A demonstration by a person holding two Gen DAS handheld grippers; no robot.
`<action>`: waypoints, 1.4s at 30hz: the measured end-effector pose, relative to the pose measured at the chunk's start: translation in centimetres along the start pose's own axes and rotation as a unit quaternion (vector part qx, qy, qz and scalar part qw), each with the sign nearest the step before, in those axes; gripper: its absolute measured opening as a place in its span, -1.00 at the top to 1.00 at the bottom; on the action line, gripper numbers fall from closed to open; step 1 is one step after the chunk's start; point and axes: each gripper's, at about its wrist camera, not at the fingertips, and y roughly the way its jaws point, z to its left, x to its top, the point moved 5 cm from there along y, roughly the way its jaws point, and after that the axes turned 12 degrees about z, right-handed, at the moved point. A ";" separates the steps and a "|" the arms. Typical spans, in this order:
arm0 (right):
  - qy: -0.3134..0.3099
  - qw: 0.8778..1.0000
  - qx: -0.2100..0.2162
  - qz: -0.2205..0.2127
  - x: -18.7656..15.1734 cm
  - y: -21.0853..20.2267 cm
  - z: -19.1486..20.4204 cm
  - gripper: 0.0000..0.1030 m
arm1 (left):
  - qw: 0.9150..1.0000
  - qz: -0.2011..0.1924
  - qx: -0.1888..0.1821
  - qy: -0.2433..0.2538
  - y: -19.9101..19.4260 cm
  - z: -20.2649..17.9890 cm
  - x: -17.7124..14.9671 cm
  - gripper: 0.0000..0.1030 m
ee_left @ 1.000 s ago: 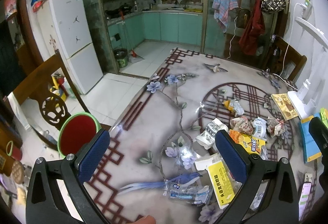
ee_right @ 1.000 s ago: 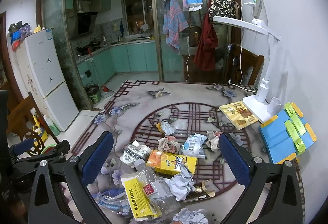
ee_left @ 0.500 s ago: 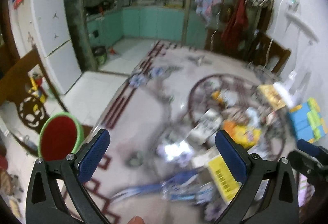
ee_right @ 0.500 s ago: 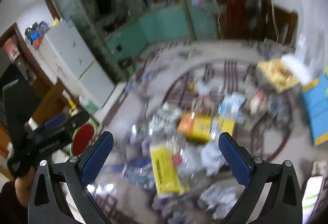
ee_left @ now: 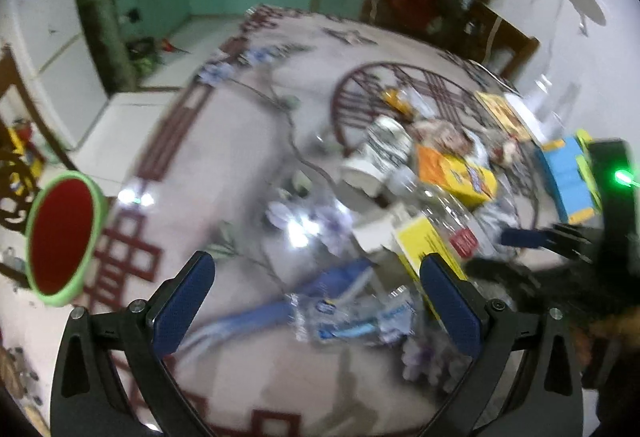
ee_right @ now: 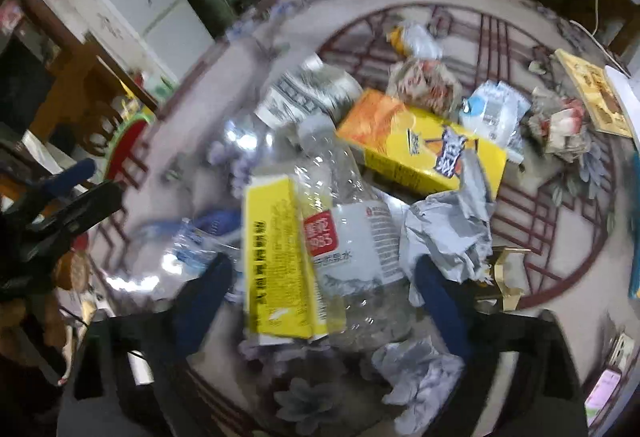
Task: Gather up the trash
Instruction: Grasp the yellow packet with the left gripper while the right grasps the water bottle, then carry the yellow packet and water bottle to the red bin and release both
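Left wrist view. At 9 o'clock, a green-rimmed red bin (ee_left: pixel 60 237) stands beside the bench (ee_left: pixel 248 141), off its edge, probably the receptacle for the litter. At 6 o'clock the left hand-held gripper (ee_left: pixel 316 305) hangs with jaws wide and nothing between them, over a flattened blue-labelled wrapper (ee_left: pixel 344 321).

Right wrist view. The trash lies heaped at the centre. At 6 o'clock the right hand-held gripper (ee_right: pixel 320 297) is spread wide, its fingers straddling a yellow carton (ee_right: pixel 276 261) and a clear water bottle (ee_right: pixel 352 249) that lie touching; contact is not visible, so nothing appears held. At 1 o'clock sits an orange-yellow box (ee_right: pixel 420 149), with crumpled grey paper (ee_right: pixel 448 229) just beside it at 3 o'clock. Judged from this pose, the wide opening suits a first grasp on the bottle or carton; both views are blurred, so which one cannot be told.
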 end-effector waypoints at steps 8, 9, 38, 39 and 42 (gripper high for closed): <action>0.030 0.999 0.003 0.015 1.2 2.6 -1.1 -0.29 | 0.999 0.030 -0.009 0.021 1.4 -0.1 0.0 -0.99; 0.029 0.999 0.003 0.018 1.5 2.9 -1.1 -0.32 | 0.999 0.032 -0.011 0.020 1.5 -0.1 0.0 -0.99; 0.125 0.969 0.154 -0.146 -4.6 -8.0 -6.0 0.10 | 0.989 0.127 -0.051 -0.055 7.9 -4.3 -1.6 0.24; 0.124 0.968 0.157 -0.151 -4.7 -8.4 -5.9 0.10 | 0.990 0.119 -0.052 -0.053 7.3 -4.4 -1.4 0.24; 0.113 0.967 0.159 -0.163 -5.2 -9.3 -5.2 0.10 | 0.995 0.081 -0.044 -0.043 4.6 -4.2 -0.6 0.24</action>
